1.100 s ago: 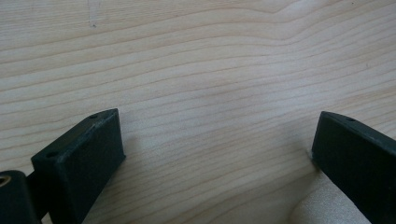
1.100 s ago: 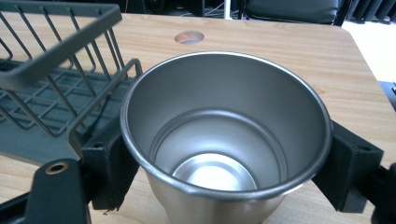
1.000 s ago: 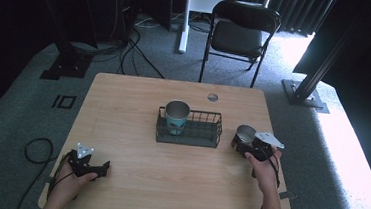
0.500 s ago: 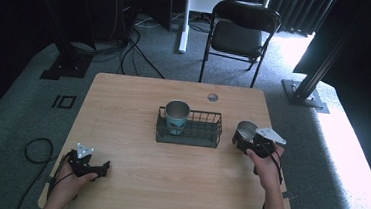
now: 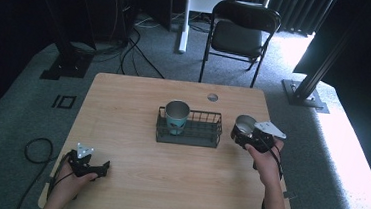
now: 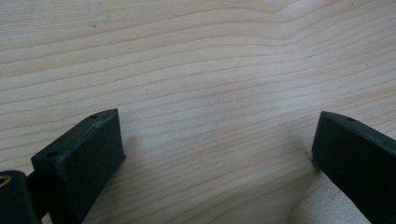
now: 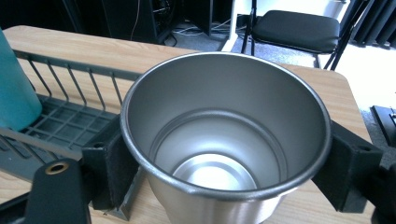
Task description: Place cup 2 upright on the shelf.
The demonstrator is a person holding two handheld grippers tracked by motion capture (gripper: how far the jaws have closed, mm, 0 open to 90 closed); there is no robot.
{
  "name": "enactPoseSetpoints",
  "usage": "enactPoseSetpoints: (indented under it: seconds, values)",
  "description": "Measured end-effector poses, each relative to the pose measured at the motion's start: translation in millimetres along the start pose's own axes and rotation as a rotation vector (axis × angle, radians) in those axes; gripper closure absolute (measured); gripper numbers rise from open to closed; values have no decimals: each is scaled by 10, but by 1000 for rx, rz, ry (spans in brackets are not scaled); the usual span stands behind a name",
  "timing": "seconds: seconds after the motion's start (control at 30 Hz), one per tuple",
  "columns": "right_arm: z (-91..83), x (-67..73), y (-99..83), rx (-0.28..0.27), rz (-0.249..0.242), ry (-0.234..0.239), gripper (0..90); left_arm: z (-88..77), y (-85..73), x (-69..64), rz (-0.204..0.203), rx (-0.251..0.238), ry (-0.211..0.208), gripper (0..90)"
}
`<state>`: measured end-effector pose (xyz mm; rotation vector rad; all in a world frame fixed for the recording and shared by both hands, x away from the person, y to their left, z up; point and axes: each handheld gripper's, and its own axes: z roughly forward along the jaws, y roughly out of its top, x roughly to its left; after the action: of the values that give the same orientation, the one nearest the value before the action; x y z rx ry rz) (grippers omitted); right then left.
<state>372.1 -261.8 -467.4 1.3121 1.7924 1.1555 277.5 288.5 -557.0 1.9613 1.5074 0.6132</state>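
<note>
A bare steel cup [image 5: 244, 124] stands upright between the jaws of my right gripper [image 5: 245, 134], just right of a dark wire rack [image 5: 188, 135]. In the right gripper view the jaws press both sides of the steel cup [image 7: 224, 140], and its inside is empty. A teal cup with a steel rim [image 5: 176, 115] stands in the rack's left end; the rack [image 7: 60, 121] and teal cup [image 7: 14, 88] lie to the left of the held cup. My left gripper [image 5: 103, 167] rests open on the table's near left, with bare wood between its jaws [image 6: 215, 154].
The wooden table [image 5: 133, 105] has a round cable hole [image 5: 212, 97] near its far edge. A black folding chair [image 5: 239, 33] stands beyond the table. Cables trail on the carpet at the left.
My right gripper has carried the steel cup a little farther from the person, beside the rack's right end. The left gripper has stayed put.
</note>
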Motion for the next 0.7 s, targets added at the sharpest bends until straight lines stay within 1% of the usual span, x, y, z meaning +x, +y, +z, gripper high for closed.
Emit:
enactPoseSetpoints:
  seconds: [0.4,0.7]
  values:
    - [-17,111,295,-32,-21,16,181,0,0,0,0,0,0,30]
    - [-6,217,488,-46,-46,38,181,-1,0,2,3,1,1,29]
